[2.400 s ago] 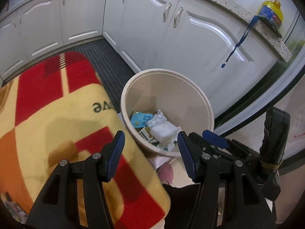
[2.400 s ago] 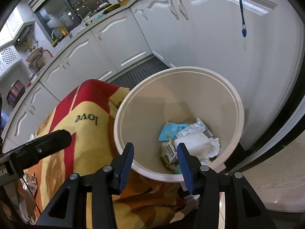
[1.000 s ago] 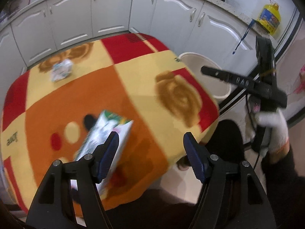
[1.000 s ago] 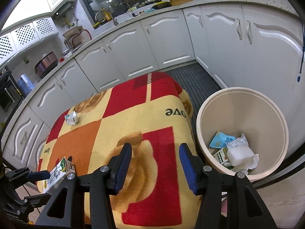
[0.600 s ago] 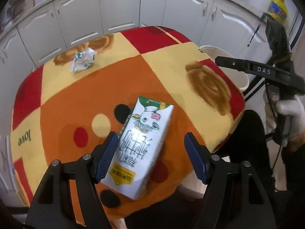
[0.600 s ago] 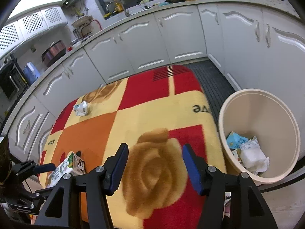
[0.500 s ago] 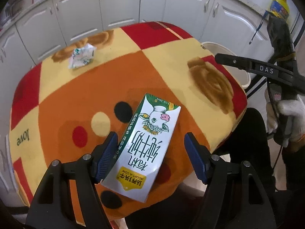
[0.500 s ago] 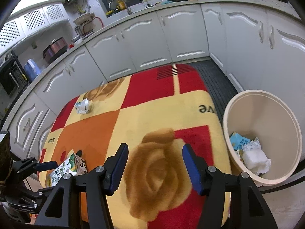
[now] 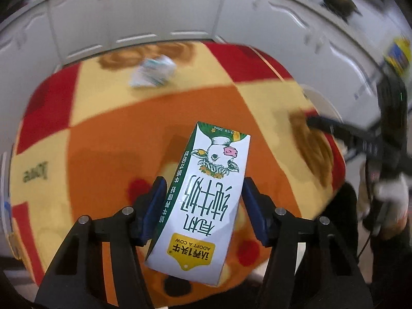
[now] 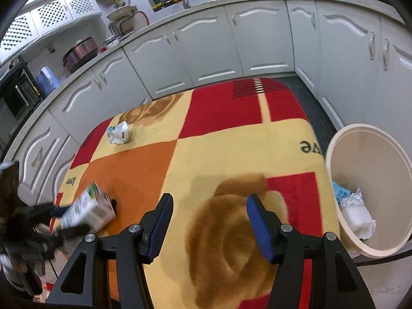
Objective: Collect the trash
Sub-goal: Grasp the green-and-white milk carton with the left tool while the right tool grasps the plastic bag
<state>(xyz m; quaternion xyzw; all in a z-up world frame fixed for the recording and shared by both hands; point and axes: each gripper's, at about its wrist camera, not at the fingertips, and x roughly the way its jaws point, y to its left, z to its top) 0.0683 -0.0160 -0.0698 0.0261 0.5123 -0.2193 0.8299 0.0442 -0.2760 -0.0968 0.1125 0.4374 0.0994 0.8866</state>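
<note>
Left gripper (image 9: 203, 200) now lower, jaws closer around the milk carton (image 9: 203, 193); view blurrier

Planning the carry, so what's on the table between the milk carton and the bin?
Only bare blanket lies between the carton and the bin, per the right wrist view.

Left gripper (image 9: 202, 202) angled steeply down, jaws just closing in, blue pads (image 9: 157, 206) at either flank of the milk carton (image 9: 203, 203) between them, contact on the right side unclear. Right gripper (image 10: 208, 221) tilted down and forward, jaws parted, nothing between them. White-gloved hand (image 9: 391, 198) gripping the right gripper's handle, beyond the right jaw.
</note>
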